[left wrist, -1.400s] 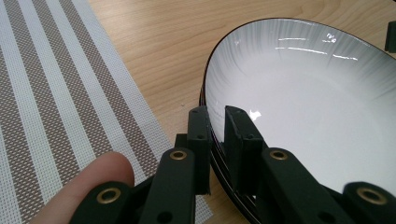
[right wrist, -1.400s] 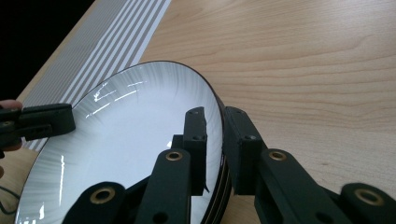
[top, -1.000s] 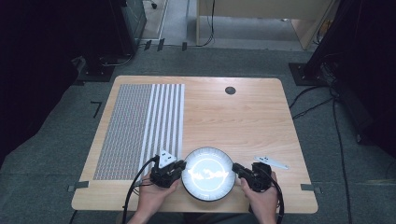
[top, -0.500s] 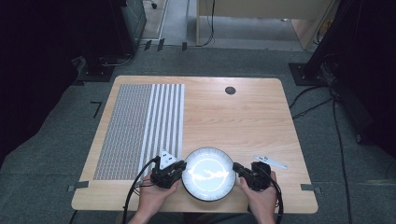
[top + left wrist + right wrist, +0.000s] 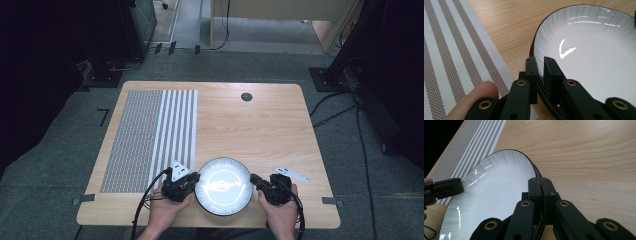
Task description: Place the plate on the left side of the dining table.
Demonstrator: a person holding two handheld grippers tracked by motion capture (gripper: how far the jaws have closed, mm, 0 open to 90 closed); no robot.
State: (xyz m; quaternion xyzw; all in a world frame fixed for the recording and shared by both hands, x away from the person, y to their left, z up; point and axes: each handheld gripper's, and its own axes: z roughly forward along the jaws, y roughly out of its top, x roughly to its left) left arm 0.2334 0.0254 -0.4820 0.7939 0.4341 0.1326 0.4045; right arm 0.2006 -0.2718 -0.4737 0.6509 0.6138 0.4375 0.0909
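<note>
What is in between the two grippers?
The plate, seen in the high view: the left gripper pinches its left rim, the right gripper its right rim.

The plate (image 5: 223, 186) sits at the table's (image 5: 260, 125) six o'clock edge; the mat (image 5: 150, 132) lies toward ten o'clock, the left gripper (image 5: 192, 181) at its nine, the right gripper (image 5: 256, 180) at three.
</note>
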